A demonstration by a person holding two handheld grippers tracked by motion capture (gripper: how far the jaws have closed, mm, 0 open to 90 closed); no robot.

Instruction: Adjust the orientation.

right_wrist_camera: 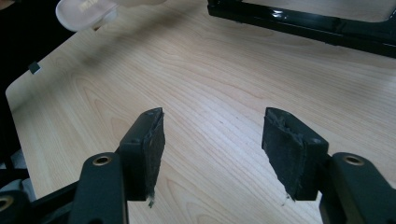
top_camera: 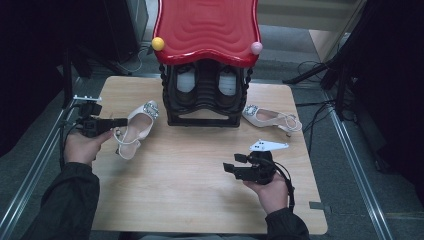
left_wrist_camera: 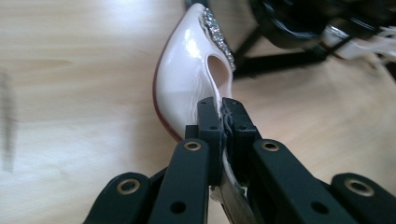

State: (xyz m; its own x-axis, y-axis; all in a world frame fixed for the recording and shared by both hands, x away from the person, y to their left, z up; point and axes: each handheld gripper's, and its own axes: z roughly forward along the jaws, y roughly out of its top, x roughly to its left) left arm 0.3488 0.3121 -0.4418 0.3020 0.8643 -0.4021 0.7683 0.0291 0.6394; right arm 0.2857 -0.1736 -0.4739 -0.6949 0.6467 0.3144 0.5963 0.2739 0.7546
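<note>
Right tongs (top_camera: 231, 167): nearest the person, held low over the front right of the wooden counter (top_camera: 200, 200). The jaws stand wide apart with nothing between them; in the right gripper view only bare wood lies between the two pads (right_wrist_camera: 149, 149).

Left tongs (top_camera: 120, 121): at the left edge of the counter, pointing toward the middle. The jaws are pinched tight on the thin side wall of a white shoe (top_camera: 136, 127), as the left gripper view shows close up (left_wrist_camera: 223, 122).

Held shoe: a glossy white heeled shoe with a sparkly buckle (top_camera: 151, 109) on its toe. It sits left of centre, toe toward the rack, heel and strap toward the person. Whether its sole rests on the counter or is just lifted, I cannot tell.

Rack: a black stand (top_camera: 202, 97) with a wavy red top (top_camera: 207, 27) at the back centre of the counter, with a darker pair of shoes inside.

Second shoe: the matching white shoe (top_camera: 270, 119) lies just right of the rack, well apart from both tongs.

Risk, grip: the hold is on a narrow strip of soft edge, so the shoe may swing, twist or slip free.

Risk, rack: the opening looks tight, so the toe or heel may catch on the frame.
</note>
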